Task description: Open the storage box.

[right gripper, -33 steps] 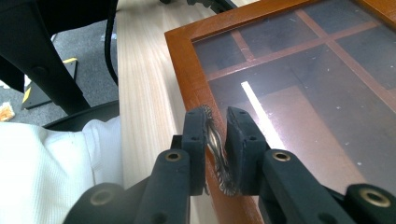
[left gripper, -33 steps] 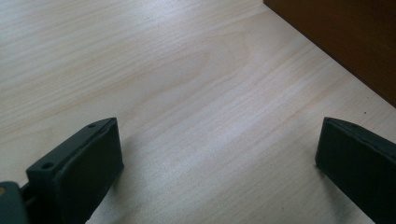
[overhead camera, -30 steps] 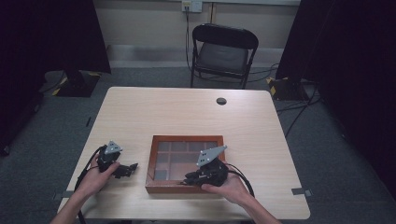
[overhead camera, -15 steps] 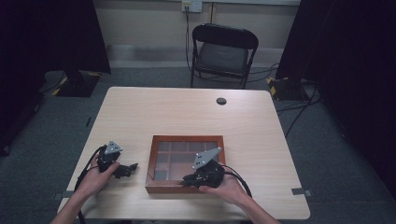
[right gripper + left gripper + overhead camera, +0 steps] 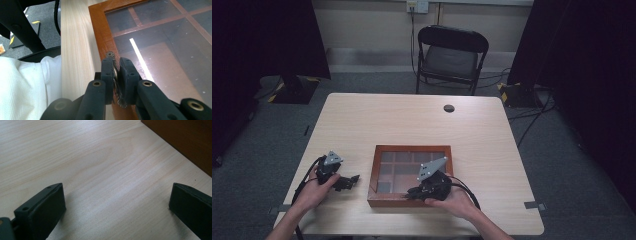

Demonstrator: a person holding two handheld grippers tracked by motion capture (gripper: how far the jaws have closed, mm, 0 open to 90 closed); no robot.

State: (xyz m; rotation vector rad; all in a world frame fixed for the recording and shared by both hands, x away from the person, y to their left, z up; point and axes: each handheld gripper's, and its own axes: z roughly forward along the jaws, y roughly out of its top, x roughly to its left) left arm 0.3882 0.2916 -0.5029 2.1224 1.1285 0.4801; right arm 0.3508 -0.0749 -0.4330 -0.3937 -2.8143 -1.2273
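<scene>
Two tongs are at work on the desk (image 5: 362, 120), and only one has a job. The right gripper (image 5: 116, 75) has just been closing, and its pads now pinch a small brass clasp (image 5: 110, 54) on the front rim of the wooden display box (image 5: 377, 150). That box, with a glass lid over a grid of compartments, sits near the desk's front edge, a little right of centre. The left gripper (image 5: 347, 182) rests near the front left corner, just beside the box's left side, its jaws wide apart over bare wood and holding nothing.

As I judge it, the step in hand is taking hold of the latch to open the lid. The next move likely calls for a gentle lift or swing of the clasp, keeping the pinch firm on so small a tab. The left gripper may need to brace the box frame so it does not slide or tip.
</scene>
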